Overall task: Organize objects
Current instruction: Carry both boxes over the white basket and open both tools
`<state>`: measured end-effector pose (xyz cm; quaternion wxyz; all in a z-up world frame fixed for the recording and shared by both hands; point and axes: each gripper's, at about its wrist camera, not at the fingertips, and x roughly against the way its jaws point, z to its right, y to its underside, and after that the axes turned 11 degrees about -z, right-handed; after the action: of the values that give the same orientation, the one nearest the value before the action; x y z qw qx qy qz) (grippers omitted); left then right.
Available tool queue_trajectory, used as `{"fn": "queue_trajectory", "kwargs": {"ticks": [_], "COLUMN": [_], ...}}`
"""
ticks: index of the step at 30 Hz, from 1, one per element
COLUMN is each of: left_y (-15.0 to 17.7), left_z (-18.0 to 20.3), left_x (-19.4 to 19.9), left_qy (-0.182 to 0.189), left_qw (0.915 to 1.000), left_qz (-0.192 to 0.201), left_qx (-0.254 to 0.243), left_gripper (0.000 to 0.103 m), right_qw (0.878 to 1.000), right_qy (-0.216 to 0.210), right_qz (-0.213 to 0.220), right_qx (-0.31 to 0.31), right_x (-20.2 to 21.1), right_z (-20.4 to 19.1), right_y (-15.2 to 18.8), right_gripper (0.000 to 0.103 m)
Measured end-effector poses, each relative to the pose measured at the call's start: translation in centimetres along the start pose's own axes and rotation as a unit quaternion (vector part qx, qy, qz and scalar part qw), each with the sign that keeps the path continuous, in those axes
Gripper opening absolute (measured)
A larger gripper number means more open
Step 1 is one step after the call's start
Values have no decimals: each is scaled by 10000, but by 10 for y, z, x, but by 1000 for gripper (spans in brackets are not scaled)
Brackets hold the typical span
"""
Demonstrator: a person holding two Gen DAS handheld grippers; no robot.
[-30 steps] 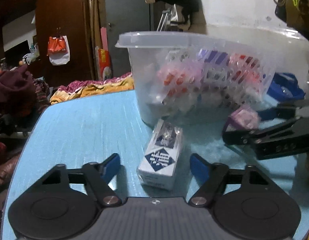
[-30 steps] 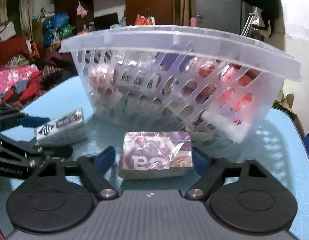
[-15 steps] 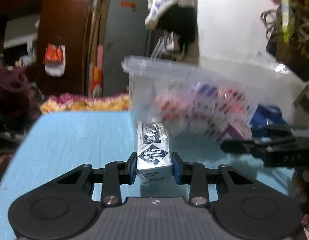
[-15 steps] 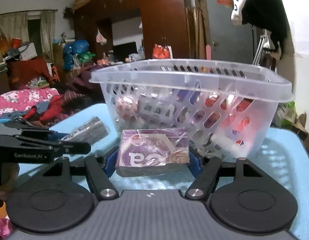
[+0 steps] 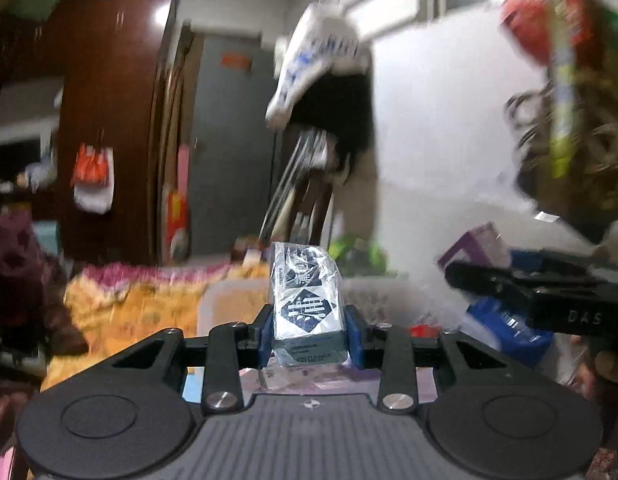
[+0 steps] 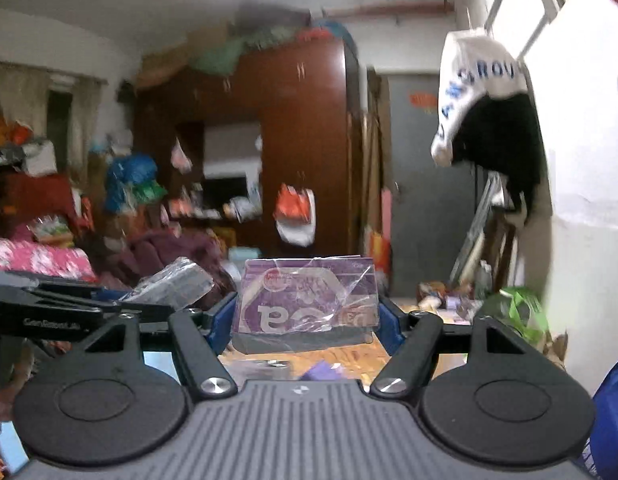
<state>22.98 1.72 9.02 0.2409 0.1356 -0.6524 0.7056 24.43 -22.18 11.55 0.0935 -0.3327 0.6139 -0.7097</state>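
Both boxes have risen off the counter since a second ago. From the left wrist, the left claw (image 5: 309,334) clamps the white-blue box (image 5: 307,308), held in air. From the right wrist, the right claw (image 6: 305,320) clamps the purple box (image 6: 307,298), also aloft; slippery wrapping could let either slide out.

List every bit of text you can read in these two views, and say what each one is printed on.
"GenRobot.AI": side of the left gripper, seen from the right wrist view.
"DAS": side of the right gripper, seen from the left wrist view.
"ANGROU", partial: white hanging garment.
"ea", upside down, partial: purple box.
Blue-and-white box: print too small to read.
Orange sign on the door: blurred.
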Motion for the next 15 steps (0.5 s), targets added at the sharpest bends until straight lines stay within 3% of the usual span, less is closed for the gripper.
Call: {"fn": "queue_trajectory", "kwargs": {"ticks": [1,2,3,4,7,9,13,15], "left_y": [-4,-5,-5,-3,9,16,26,30], "left_z": [-4,-6,-7,-11,-19,-23,-16,-14], "left_x": [-15,-26,-36,-43,-40,-28,-7,2], "left_qy": [-9,-27,-91,-162,7,43,-352,-251], "left_qw": [9999,9999,9996,9992,9994,9997,9993,9996], "left_qz": [-84,-131,-256,-346,-288,-102,98,105], "left_qx": [73,56,50,117,182,229,60,-6], "left_gripper": [42,61,86,91,91,93,96,96], "right_qw": [9999,9996,9990,9977,9943,9956,9979,9957], "right_qy": [103,184,270,485,702,665,597,847], "right_qz": [-83,-204,-341,-442,-674,-532,-259,-305], "right_qx": [8,61,125,195,433,381,-44,-218], "right_x": [-13,-27,-39,-49,-53,-39,-2,7], "right_z": [3,6,6,5,0,-2,4,4], "right_y": [-3,-4,-3,-1,6,12,22,27], "right_gripper": [74,80,97,103,103,103,103,103]}}
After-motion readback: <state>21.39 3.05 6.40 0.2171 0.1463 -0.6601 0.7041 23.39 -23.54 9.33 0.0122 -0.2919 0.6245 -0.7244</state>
